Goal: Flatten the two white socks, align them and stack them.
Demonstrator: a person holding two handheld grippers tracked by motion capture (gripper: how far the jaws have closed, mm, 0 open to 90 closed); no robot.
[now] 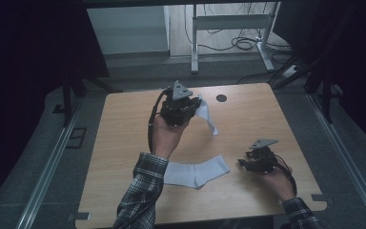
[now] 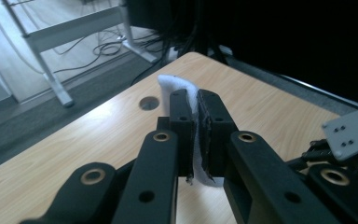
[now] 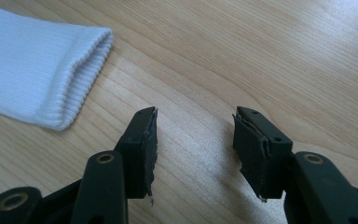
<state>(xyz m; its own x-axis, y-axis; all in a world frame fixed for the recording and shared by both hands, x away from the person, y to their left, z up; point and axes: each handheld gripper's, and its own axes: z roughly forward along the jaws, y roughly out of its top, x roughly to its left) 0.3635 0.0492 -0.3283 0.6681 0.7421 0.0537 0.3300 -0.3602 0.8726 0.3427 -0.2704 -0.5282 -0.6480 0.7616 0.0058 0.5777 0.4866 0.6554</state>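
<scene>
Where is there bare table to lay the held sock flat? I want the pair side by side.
Bare wood lies left of the flat sock to the table's left edge, and right of the hanging sock under the cable hole. It is crowded between the flat sock's cuff and the right gripper.

No text, label, brand, number or sign is showing legibly in any view.
</scene>
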